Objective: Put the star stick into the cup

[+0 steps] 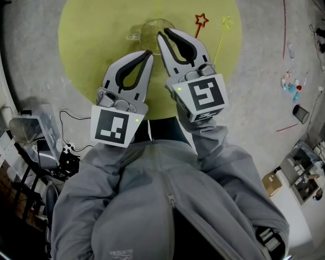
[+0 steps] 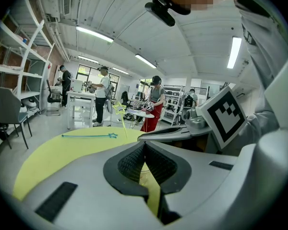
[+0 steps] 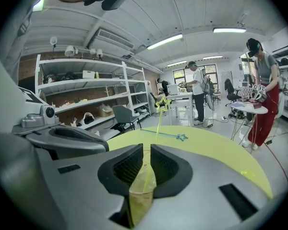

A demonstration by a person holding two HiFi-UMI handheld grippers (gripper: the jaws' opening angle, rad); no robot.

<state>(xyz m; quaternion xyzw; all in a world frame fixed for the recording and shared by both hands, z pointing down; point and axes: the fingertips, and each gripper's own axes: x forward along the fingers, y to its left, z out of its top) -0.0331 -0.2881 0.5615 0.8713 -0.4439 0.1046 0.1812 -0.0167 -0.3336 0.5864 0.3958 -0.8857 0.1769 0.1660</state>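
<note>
A clear glass cup [image 1: 151,28] with a handle stands on the round yellow table [image 1: 92,31]. A yellow star stick [image 3: 159,121] stands upright in it, star on top; it also shows in the left gripper view [image 2: 120,113]. My right gripper [image 1: 162,34] hovers at the cup's rim, and the stick runs down through the narrow gap between its tips [image 3: 144,147] into the cup [image 3: 143,188]. The jaws are slightly apart and do not pinch the stick. My left gripper [image 1: 149,52] is just left of and nearer than the right, shut on nothing [image 2: 144,146].
A red star stick [image 1: 200,20] and a pale yellow one [image 1: 225,28] lie right of the cup. A teal star stick [image 3: 170,135] lies beyond it. Around the table are shelves [image 3: 86,95], chairs, small tables, several people, and floor cables [image 1: 70,145].
</note>
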